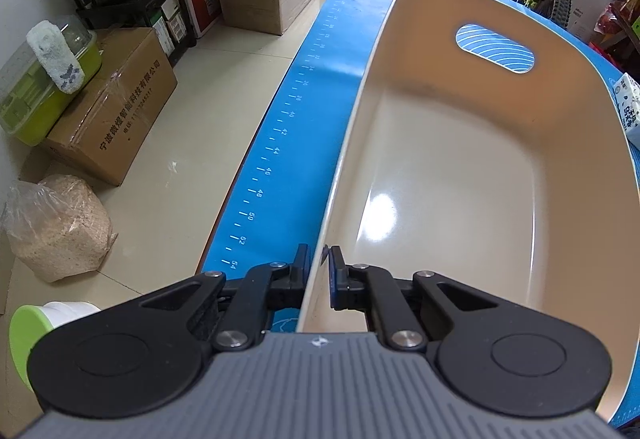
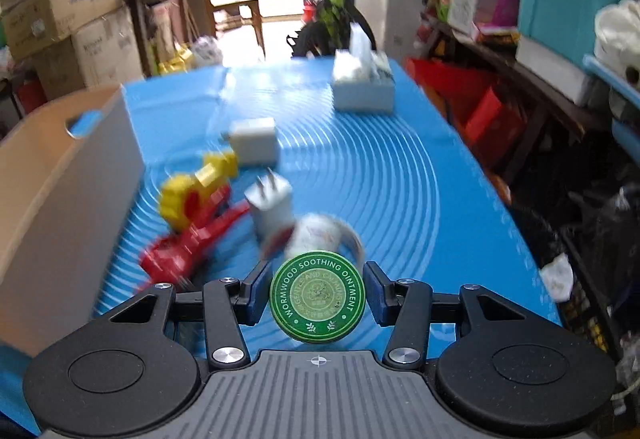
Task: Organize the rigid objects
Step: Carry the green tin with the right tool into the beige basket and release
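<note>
Clamping the near rim of the beige bin (image 1: pixel 448 175), the left gripper (image 1: pixel 319 259) has its pads closed on the thin wall, one pad outside and one inside; the bin sits on the blue mat (image 1: pixel 280 127) and its inside shows nothing in it. Over on the right wrist view, the right gripper (image 2: pixel 317 293) grips a round green ointment tin (image 2: pixel 317 297) between its two pads, the printed lid facing the camera. Beyond the tin, blurred, lie a small white jar (image 2: pixel 320 235), a white plug adapter (image 2: pixel 270 207), a white charger block (image 2: pixel 254 141), a yellow toy piece (image 2: pixel 196 187) and a red toy piece (image 2: pixel 188 245) close together on the mat. A tissue pack (image 2: pixel 363 85) stands farther back.
</note>
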Demonstrator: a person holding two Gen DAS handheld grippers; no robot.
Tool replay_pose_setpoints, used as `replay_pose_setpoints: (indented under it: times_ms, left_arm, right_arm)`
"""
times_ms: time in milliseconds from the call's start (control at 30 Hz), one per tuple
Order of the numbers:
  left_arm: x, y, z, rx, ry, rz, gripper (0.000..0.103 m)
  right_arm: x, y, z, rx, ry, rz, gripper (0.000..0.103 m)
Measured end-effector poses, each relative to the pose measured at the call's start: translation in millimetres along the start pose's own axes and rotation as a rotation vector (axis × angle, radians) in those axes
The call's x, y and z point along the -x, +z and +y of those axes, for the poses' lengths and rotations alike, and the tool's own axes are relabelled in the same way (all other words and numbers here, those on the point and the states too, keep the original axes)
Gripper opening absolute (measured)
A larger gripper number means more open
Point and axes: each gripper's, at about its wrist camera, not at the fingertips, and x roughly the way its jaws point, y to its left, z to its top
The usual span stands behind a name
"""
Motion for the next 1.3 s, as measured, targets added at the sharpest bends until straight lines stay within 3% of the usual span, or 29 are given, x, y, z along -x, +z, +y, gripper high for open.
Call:
replay_pose_setpoints:
  times_ms: [367,667,1167,1300]
  left_arm:
    - [-1.5,-0.5,1.2,-0.001,-0.006,0.001,0.010]
    - [-2.6,-0.4,0.3,-0.010,-0.003,0.004,0.010]
    - [-2.4,0.1,0.9,-0.008,-0.004,0.007,0.010]
    - [-2.4,0.2,0.5,-0.009,-0.003,0.009,0.010]
  right_arm:
    - [25.7,69.1,58.6,0.096,0.121,-0.182,0.055]
    - [10.5,92.5,118.9,0.159,0.233,-0.199,0.055]
    - [-35.8,67.6,202.0,0.283,0.354,-0.058,0.055]
    - [-46.6,57.0,218.6,0.334,0.365,0.024,0.055]
